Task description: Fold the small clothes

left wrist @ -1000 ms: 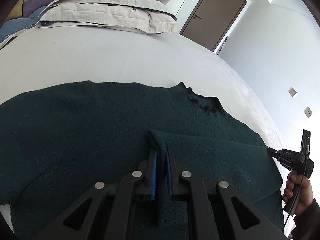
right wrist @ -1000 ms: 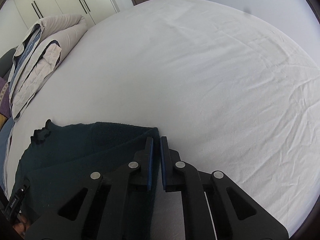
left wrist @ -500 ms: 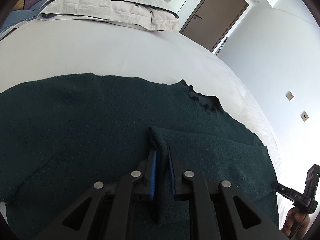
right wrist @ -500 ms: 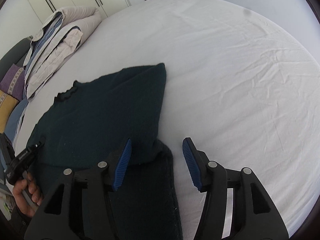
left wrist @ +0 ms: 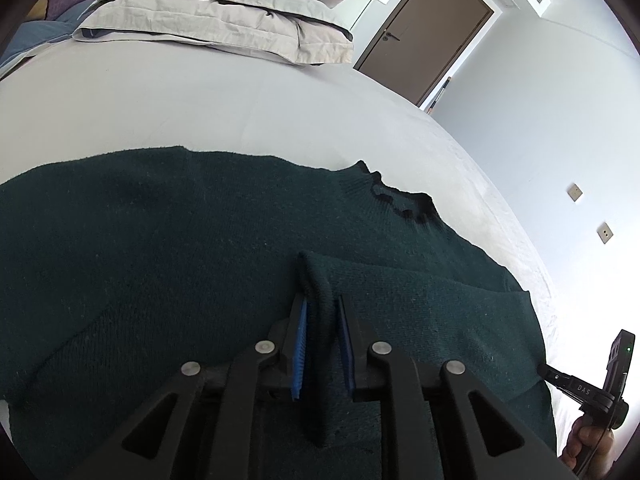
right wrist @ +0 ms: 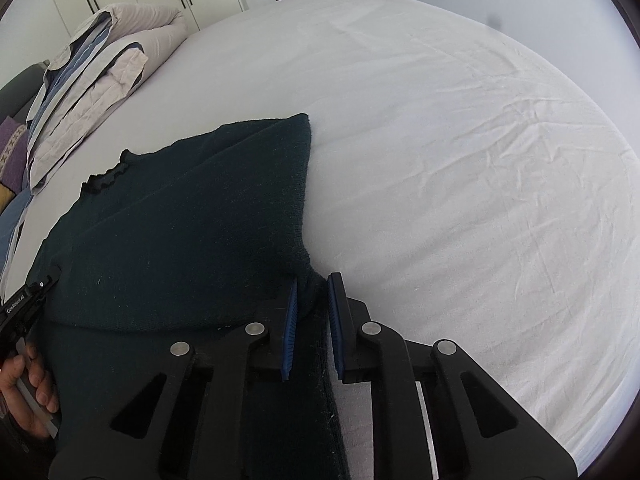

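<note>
A dark green knit sweater lies flat on the white bed, its frilled collar pointing toward the far side. One sleeve is folded across the body. My left gripper is shut on the cuff end of that folded sleeve. In the right wrist view the sweater fills the left half, and my right gripper is shut on a ridge of its right edge. The right gripper also shows in the left wrist view, held by a hand.
A white bed sheet spreads wide to the right of the sweater. Folded pillows and bedding are stacked at the head of the bed. A brown door and a white wall stand beyond.
My right gripper let go of the sweater's shoulder corner, opened, drew back, and has now shut on the sweater's lower right edge. My left gripper stays shut on the sleeve cuff.
</note>
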